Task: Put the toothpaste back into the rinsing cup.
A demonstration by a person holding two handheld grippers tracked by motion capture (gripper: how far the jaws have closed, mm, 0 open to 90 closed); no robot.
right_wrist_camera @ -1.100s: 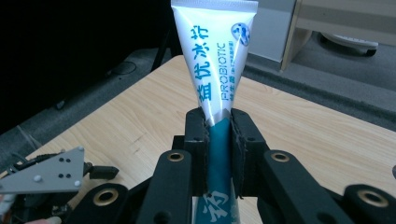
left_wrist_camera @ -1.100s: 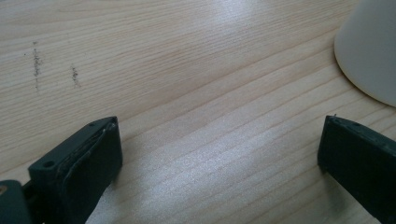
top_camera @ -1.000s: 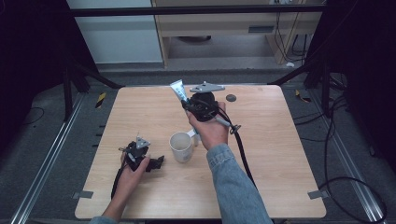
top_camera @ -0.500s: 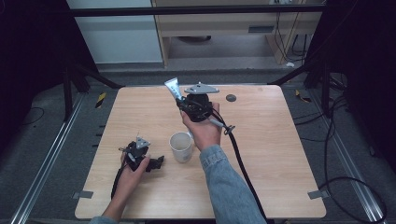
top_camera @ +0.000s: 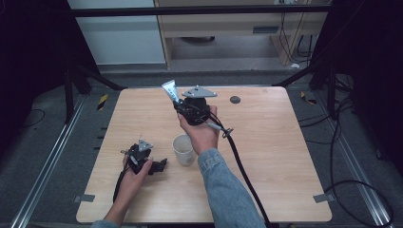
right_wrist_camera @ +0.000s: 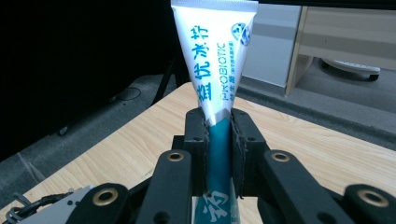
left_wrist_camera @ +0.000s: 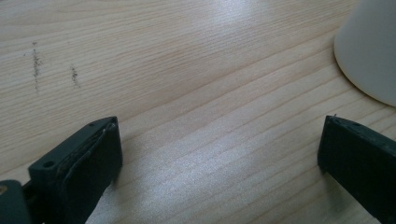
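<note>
Right gripper [top_camera: 177, 100] has drifted left along the worktop's [top_camera: 266, 156] far edge, jaws clamped on my toothpaste tube [right_wrist_camera: 215, 70]; dropping it into the cup [top_camera: 183, 149] remains; left gripper [left_wrist_camera: 219, 154] idles wide open.

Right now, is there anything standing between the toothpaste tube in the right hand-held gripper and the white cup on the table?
Nothing visible does. The right hand-held gripper holds the toothpaste tube raised above the far part of the table; the white cup stands open nearer the person, with bare wood around it. The left hand-held gripper rests beside the cup, not over it.
</note>
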